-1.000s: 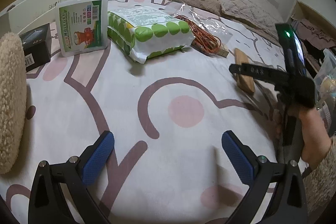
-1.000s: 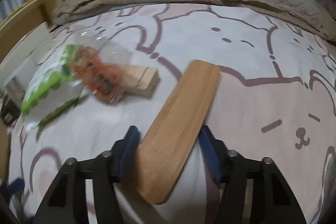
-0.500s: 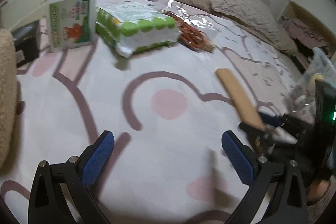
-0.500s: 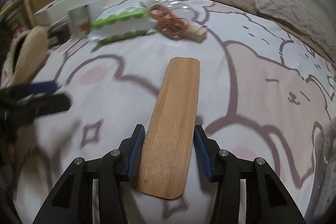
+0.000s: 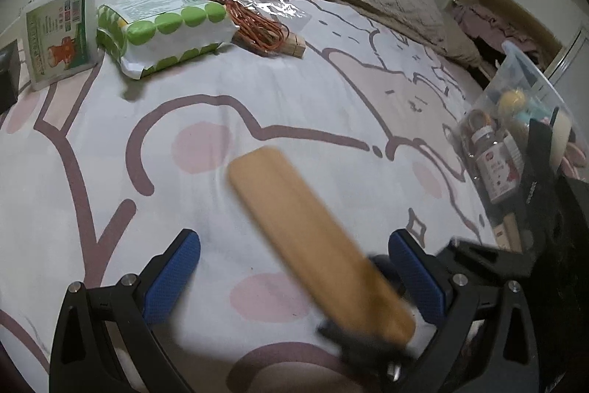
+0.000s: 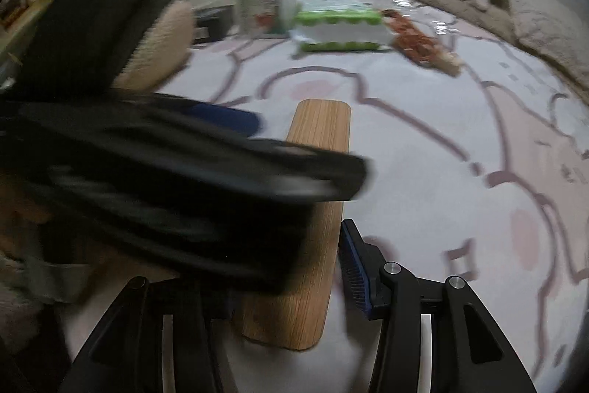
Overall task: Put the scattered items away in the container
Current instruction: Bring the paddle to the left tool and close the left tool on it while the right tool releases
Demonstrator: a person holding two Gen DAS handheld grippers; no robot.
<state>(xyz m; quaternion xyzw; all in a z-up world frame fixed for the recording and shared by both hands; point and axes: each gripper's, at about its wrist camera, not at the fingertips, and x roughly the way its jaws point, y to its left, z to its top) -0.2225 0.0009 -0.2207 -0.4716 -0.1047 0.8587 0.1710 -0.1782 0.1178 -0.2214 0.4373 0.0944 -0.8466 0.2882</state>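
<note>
Right gripper (image 6: 279,267) clamps the wooden paddle (image 5: 316,245) at one end, long axis running forward, carried above the bedsheet (image 5: 257,105). Left gripper (image 5: 294,275) open, empty. Clear container (image 5: 515,120) lies off right.

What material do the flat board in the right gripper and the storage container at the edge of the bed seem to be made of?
Flat board: probably wood or bamboo, tan with a matte finish; fine straight grain lines run along its length.
Storage container: likely clear, glossy plastic; the bottles and small toys inside show through its wall, and its rim catches light.
</note>
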